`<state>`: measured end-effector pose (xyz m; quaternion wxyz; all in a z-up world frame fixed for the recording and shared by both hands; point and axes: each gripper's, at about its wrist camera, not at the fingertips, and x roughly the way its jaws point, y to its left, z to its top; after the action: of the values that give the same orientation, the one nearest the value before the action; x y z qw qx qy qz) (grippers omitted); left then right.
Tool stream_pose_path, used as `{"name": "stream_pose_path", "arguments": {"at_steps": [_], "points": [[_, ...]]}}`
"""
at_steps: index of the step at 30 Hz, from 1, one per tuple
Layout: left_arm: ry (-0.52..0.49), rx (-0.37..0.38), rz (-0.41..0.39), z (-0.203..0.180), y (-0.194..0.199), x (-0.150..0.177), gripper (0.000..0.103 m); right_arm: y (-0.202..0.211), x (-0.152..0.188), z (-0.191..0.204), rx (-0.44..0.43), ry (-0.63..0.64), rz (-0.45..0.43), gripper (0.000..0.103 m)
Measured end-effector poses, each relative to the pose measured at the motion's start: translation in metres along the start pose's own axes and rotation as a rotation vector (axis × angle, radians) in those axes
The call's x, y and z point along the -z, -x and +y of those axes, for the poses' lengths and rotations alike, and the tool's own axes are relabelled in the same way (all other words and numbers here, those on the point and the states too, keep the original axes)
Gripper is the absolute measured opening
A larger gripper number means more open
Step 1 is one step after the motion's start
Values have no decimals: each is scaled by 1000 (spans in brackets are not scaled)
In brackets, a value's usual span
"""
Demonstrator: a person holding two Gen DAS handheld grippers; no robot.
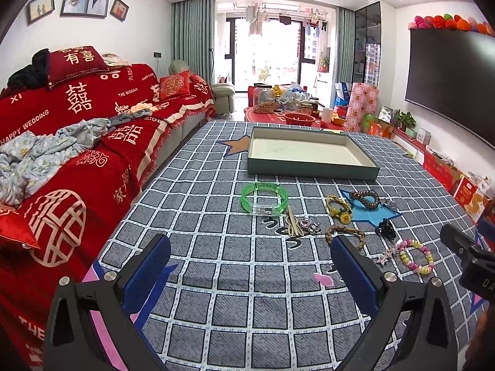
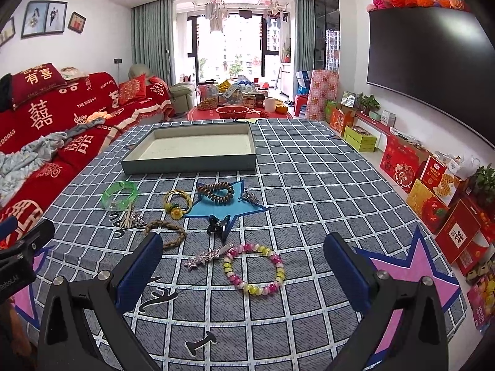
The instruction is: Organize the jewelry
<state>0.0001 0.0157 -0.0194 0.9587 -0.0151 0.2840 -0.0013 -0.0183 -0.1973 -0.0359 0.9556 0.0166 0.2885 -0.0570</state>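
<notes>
Both tongs are spread wide and pinch nothing: the left tongs [image 1: 250, 256] and the right tongs [image 2: 243, 255] each show two black arms with flat blue pads at the bottom of their frame, above the cloth.

Jewelry lies in the middle of the table. A glossy green plastic bangle [image 1: 264, 198] sits nearest the tray. Right of it are a yellow hair tie with a small sunflower [image 1: 340, 210], a brown coiled hair tie [image 1: 366, 199], a tan braided rope ring [image 1: 345, 235] and a black claw clip [image 1: 386, 228]. Lower right lies a pink and yellow spiral band [image 1: 416, 256], with a glittering star hair clip [image 1: 386, 255] just beside it.

Behind them, a shallow rectangular tray [image 1: 312, 173], grey-green outside and cream inside, holds nothing.

A grey checked tablecloth [image 1: 247, 293] with white lines and printed stars covers the table. At the left of the frame a sofa wears a red wedding cover [image 1: 92, 142]. Bright balcony windows [image 1: 266, 52] stand at the far end, and a dark television [image 1: 451, 86] hangs on the right wall.

Only the right wrist view shows the spiral band and star clip large, between its own pads, and the stacked red gift boxes [image 2: 402, 167] along the right wall. The left wrist view shows more of the sofa and the crumpled pale blue clothing [image 1: 40, 154].
</notes>
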Motion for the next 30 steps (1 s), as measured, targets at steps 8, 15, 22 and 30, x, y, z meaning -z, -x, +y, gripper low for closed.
{"name": "stream_pose_path", "arguments": {"at_steps": [8,15,22,30], "points": [[-6,-7,-12,-1,2,0,103,6,-3,1,-4,5,-19,103],[-20,-10,-23,-3,6,1,103,10,-5,2,-11,-2,-27,103],[-17,-13,-23,-3,7,1,103,12,-4,2,-19,-4,-25,103],[-14,-15,-22,-1,8,2,103,15,-6,5,-26,-2,-26,103]]}}
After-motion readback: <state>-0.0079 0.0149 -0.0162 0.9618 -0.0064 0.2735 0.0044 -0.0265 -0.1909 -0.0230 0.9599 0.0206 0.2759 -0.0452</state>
